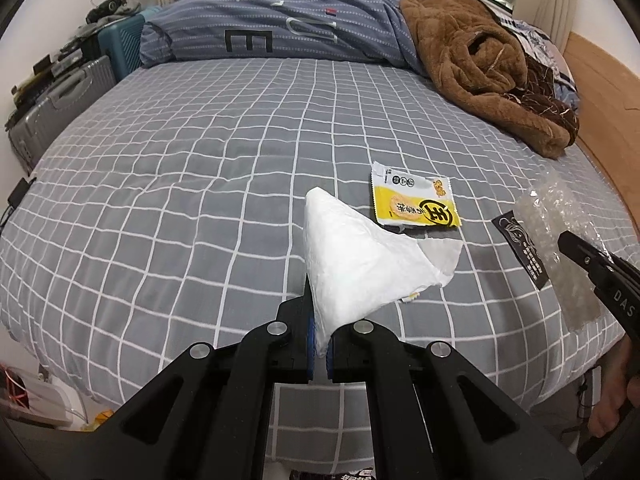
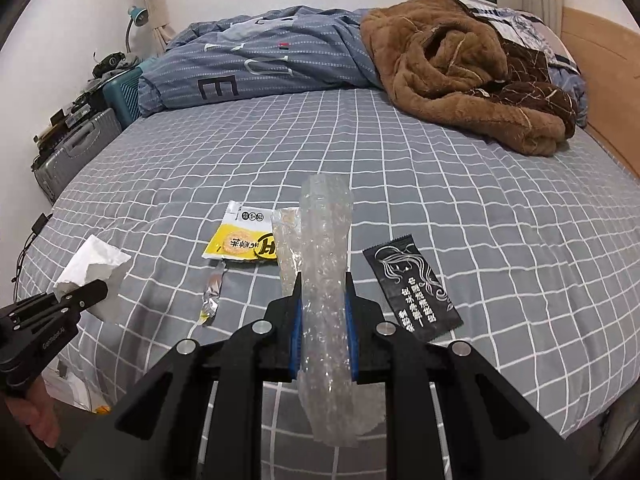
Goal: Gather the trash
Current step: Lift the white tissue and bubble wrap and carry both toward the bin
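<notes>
White crumpled tissue paper (image 1: 360,264): pinched in my left gripper (image 1: 320,344), jaws pressed together on its lower corner, lifted above the grey white-checked bedsheet (image 1: 180,184) near the bed's front edge. Clear crinkled bubble-wrap strip (image 2: 326,300): clamped upright in my right gripper (image 2: 323,320). Yellow-and-white snack wrapper (image 2: 240,240): flat on the sheet, just behind the strip. Black printed sachet (image 2: 414,296): flat, right of my right gripper. Small torn foil scrap (image 2: 211,300): lying left of it.
</notes>
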The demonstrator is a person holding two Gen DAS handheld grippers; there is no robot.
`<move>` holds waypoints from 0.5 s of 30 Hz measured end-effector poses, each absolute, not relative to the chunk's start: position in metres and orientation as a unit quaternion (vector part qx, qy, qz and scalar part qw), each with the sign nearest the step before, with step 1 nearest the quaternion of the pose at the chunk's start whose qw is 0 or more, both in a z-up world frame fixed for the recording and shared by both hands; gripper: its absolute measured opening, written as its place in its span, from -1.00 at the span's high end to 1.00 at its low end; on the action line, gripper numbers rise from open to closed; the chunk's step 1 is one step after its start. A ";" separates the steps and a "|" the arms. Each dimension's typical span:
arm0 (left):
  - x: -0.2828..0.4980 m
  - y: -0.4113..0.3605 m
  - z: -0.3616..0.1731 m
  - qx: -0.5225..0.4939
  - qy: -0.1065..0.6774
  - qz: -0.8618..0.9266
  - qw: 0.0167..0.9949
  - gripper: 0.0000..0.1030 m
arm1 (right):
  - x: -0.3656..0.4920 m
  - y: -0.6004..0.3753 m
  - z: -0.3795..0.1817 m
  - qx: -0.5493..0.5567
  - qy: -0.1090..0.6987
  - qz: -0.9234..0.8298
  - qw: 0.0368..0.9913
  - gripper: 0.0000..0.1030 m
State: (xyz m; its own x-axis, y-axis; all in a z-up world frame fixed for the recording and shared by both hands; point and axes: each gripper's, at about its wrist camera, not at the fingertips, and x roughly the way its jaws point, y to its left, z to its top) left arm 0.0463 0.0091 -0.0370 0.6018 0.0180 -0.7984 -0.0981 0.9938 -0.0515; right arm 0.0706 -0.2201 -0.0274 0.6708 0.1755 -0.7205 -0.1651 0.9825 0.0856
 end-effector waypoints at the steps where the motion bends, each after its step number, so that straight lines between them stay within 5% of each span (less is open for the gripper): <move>1: 0.043 0.009 -0.037 -0.046 0.445 0.032 0.894 0.95 | 0.068 -0.220 -0.027 0.007 0.395 0.092 0.914 0.69; 15: 0.012 0.018 -0.029 -0.053 0.443 0.034 0.894 0.95 | 0.040 -0.212 -0.012 0.001 0.384 0.100 0.918 0.69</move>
State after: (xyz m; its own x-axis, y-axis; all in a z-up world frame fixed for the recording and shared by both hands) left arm 0.0123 0.0179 -0.0293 0.6045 0.0131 -0.7965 -0.1079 0.9920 -0.0656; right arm 0.0396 -0.2123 -0.0125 0.6846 0.1833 -0.7055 -0.1823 0.9802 0.0777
